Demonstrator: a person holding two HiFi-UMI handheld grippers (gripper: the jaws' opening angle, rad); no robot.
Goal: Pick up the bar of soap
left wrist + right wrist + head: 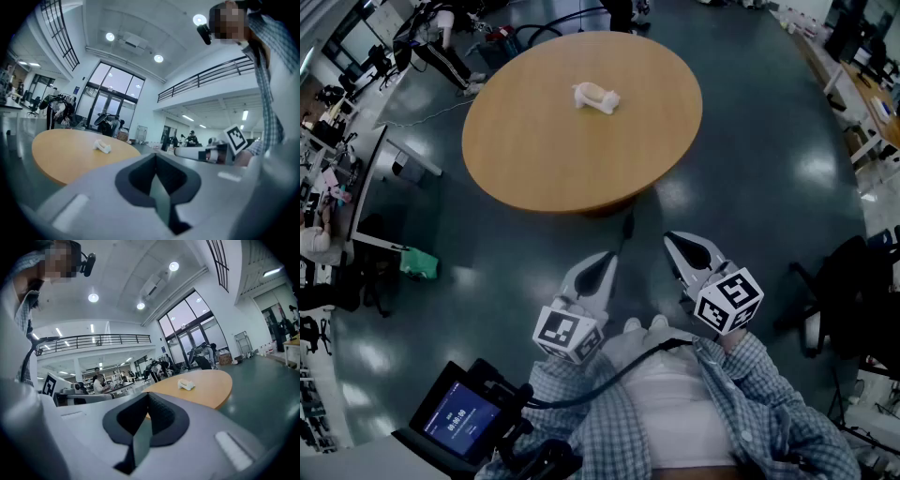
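In the head view, the grey two-jaw left gripper [605, 262] and its twin, the right gripper [677, 242], are held close to the person's body above the dark glossy floor [750, 169]. Both point toward the round, light-brown wooden table [562, 141]. The small, lumpy white bar of soap [596, 97] lies on the table's far half, well apart from both tools. In the left gripper view, the left gripper [155, 154] has its 2 jaws meeting at the tips around an empty dark hollow, so it grips nothing. The bar of soap [102, 146] sits far off on the wooden table [65, 150]. In the right gripper view, the right gripper [148, 394] is likewise drawn together and empty, with the bar of soap [186, 385] distant on the wooden table [211, 385]. Judged from this, 3 things could go wrong. Tips that arrive at the soap closed would shove it across the smooth top. A pinch on its rounded, uneven sides could squirt it out. A long reach over the rim could leave the grip shallow.
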